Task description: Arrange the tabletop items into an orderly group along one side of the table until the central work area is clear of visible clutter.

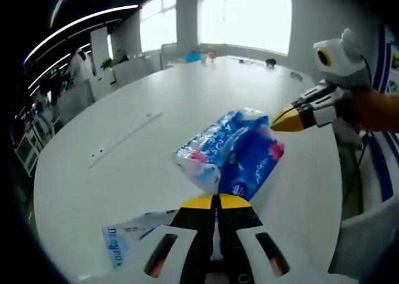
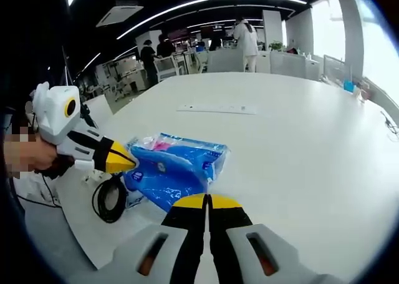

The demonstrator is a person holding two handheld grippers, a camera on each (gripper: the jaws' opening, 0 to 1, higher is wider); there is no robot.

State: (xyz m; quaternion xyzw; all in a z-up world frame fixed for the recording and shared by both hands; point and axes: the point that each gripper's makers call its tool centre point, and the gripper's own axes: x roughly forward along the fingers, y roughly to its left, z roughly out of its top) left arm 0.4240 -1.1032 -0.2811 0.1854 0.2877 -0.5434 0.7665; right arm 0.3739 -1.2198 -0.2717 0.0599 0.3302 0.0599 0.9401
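Left gripper view: left gripper (image 1: 217, 201), jaws pressed together, sat low centre; blue tissue pack (image 1: 232, 151) lay mid-frame on the white round table (image 1: 112, 171); windows upper right. Right gripper view: right gripper (image 2: 207, 201) closed, bottom centre; the pack lay centre-left, black cable coil (image 2: 111, 200) beside it; ceiling light strips above.

Near end of blue tissue pack (image 1: 230, 156) hidden behind closed yellow tips of left gripper (image 1: 216, 202), flat wrapper (image 1: 128, 237) lettering too blurred to read, black coiled cable (image 2: 112, 200) partly tucked under pack, small items on far table edge (image 1: 206, 57) too small to identify.
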